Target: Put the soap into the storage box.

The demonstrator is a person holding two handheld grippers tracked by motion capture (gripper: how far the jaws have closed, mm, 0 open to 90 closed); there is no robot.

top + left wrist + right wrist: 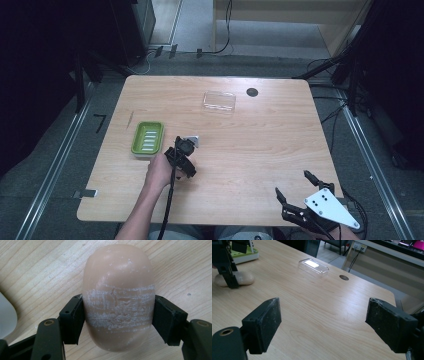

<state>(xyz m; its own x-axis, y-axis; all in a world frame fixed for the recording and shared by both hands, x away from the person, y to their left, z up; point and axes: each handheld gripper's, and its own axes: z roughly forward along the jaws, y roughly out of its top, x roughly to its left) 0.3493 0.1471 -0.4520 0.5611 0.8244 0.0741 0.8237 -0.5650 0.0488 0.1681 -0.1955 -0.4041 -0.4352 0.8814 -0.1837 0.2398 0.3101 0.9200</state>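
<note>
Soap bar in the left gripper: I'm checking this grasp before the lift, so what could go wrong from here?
The soap bar is rounded and already scuffed white where the left gripper pinches it, so it may squirt out. Its far end overhangs the pads and could tip. The green soap dish sits close beside and might get bumped.

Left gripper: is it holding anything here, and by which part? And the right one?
The left gripper is closed on a tan soap bar lying on the table, pads pressing its two long sides near one end. The right gripper is open, holding nothing.
</note>
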